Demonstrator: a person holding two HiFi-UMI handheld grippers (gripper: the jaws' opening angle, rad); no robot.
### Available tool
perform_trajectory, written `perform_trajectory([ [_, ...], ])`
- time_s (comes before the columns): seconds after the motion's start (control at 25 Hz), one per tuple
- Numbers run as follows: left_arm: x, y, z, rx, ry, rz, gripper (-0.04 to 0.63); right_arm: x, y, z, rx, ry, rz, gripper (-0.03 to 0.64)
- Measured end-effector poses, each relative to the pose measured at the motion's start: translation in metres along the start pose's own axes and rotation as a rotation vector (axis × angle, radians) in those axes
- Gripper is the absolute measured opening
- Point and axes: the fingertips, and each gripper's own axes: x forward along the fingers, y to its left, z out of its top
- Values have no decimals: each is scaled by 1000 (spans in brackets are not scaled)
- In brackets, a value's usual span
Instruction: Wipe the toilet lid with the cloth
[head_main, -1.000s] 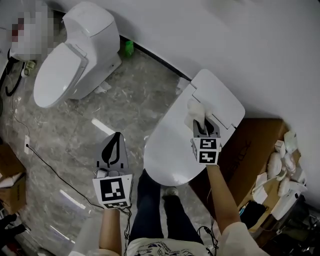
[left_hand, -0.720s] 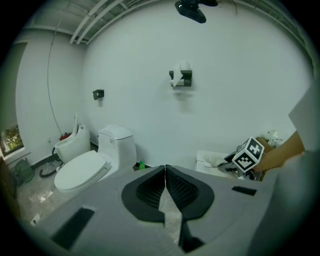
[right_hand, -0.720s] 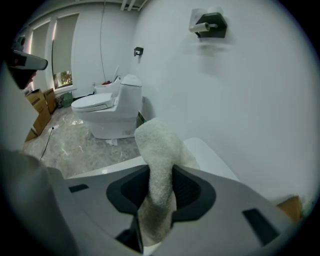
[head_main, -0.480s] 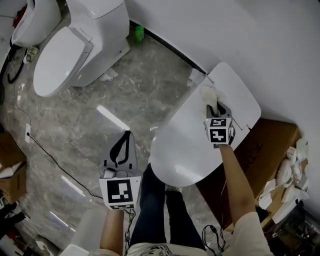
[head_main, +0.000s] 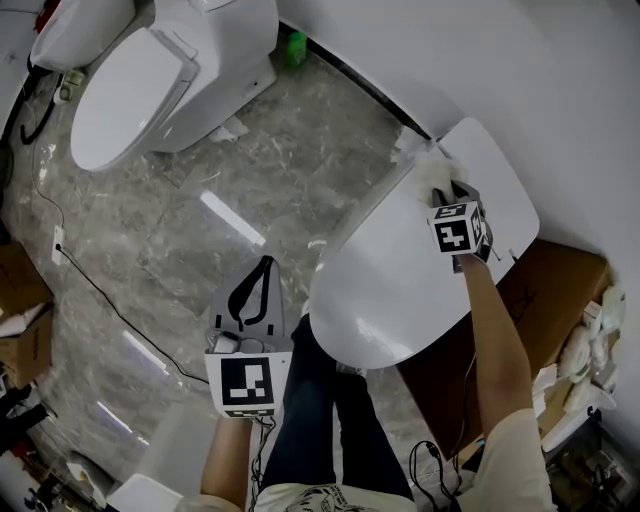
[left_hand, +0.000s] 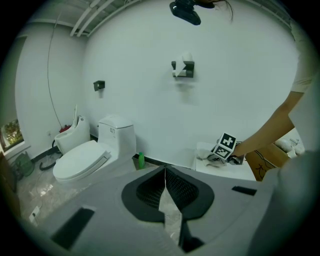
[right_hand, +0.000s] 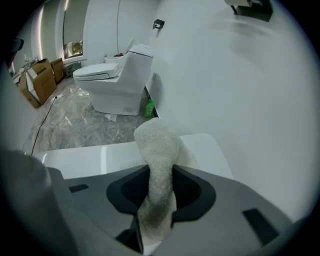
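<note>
The white toilet lid (head_main: 385, 285) lies closed below me, with its tank end (head_main: 500, 190) against the wall. My right gripper (head_main: 445, 192) is shut on a pale fluffy cloth (head_main: 432, 170) and presses it onto the far end of the lid near the wall. In the right gripper view the cloth (right_hand: 159, 165) stands up between the jaws over the lid (right_hand: 90, 155). My left gripper (head_main: 252, 300) hangs over the floor to the left of the toilet, shut and with nothing in it. In the left gripper view its jaws (left_hand: 165, 192) meet, and the right gripper (left_hand: 226, 147) shows far off.
A second white toilet (head_main: 140, 80) stands at the upper left on the grey marble floor (head_main: 200, 200). A green bottle (head_main: 293, 45) sits by the wall. A brown cardboard box (head_main: 545, 290) flanks the near toilet at the right. A black cable (head_main: 90, 285) runs across the floor.
My right gripper has slid the cloth up the lid toward the wall end. The left gripper has stayed shut over the floor.
</note>
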Motion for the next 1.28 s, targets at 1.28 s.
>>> perform_trajectory([
  [1.28, -49, -22, -20, -46, -31, 36, 9, -50, 174, -21, -63, -54, 133, 100],
])
